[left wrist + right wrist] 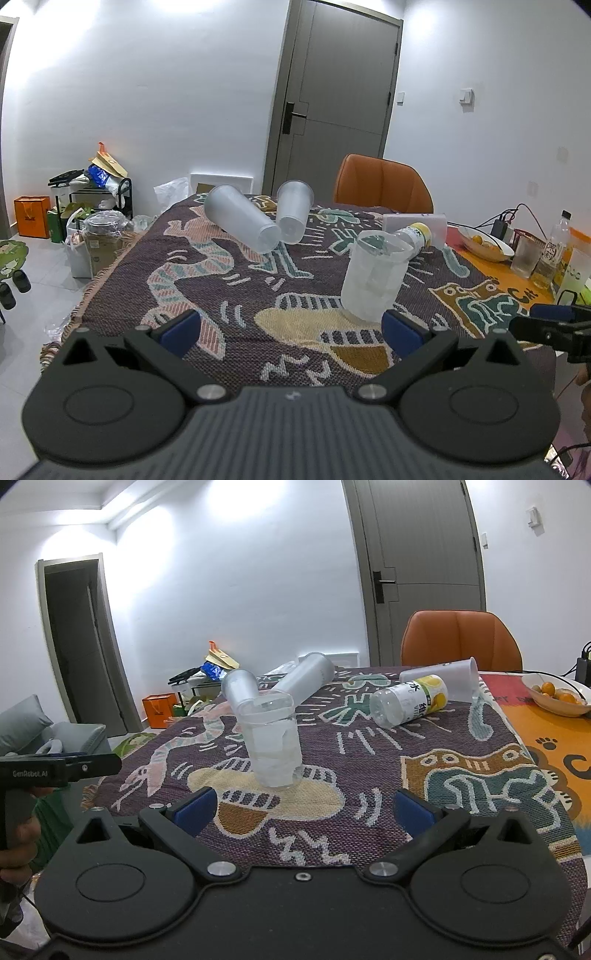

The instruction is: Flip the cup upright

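Observation:
A translucent plastic cup (373, 275) stands upright on the patterned tablecloth (207, 291), mouth up; it also shows in the right wrist view (271, 738). Two more translucent cups (240, 221) (293, 210) lie on their sides behind it, also seen in the right wrist view (240, 688) (306, 679). Another cup (441, 679) lies on its side at the back right. My left gripper (291, 332) is open and empty, just left of and in front of the upright cup. My right gripper (303, 814) is open and empty in front of that cup.
A plastic bottle with a yellow label (408, 699) lies on its side near the cups. A bowl of oranges (557, 696), a glass (526, 256) and a bottle (554, 251) stand at the right. An orange chair (461, 638) stands behind the table. Boxes and bags (92, 229) crowd the floor at left.

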